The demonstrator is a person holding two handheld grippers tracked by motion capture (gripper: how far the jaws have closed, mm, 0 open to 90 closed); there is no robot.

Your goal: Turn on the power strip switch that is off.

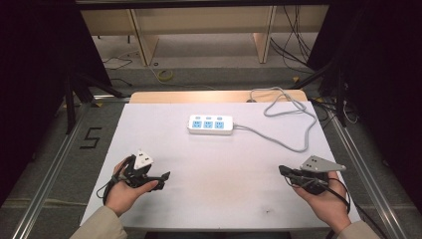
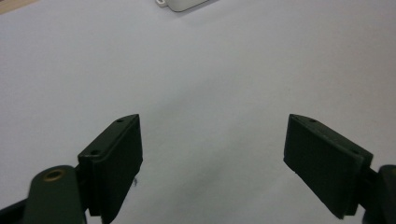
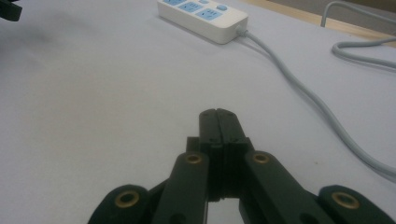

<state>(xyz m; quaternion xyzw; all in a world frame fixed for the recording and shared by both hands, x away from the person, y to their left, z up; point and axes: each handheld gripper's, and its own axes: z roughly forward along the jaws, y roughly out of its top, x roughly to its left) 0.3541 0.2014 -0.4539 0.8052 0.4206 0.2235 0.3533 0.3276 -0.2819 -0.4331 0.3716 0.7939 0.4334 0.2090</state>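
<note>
A white power strip (image 1: 210,124) with blue sockets lies flat at the far middle of the white tabletop (image 1: 224,169). Its grey cable (image 1: 293,144) runs right and loops off the far edge. My left gripper (image 1: 163,180) rests at the near left in a hand, pointing right. In the left gripper view its jaws (image 2: 214,120) stand wide open over bare table, with a corner of the strip (image 2: 184,3) at the top. My right gripper (image 1: 282,170) is held at the near right, pointing left. Its jaws (image 3: 218,112) are shut with nothing between them; the strip (image 3: 203,14) and cable (image 3: 299,88) lie beyond.
The wooden table edge (image 1: 214,96) shows past the white sheet. Wooden furniture legs and loose cables stand on the floor behind. A "5" mark (image 1: 90,138) is on the floor at the left, and metal rails run along both sides of the table.
</note>
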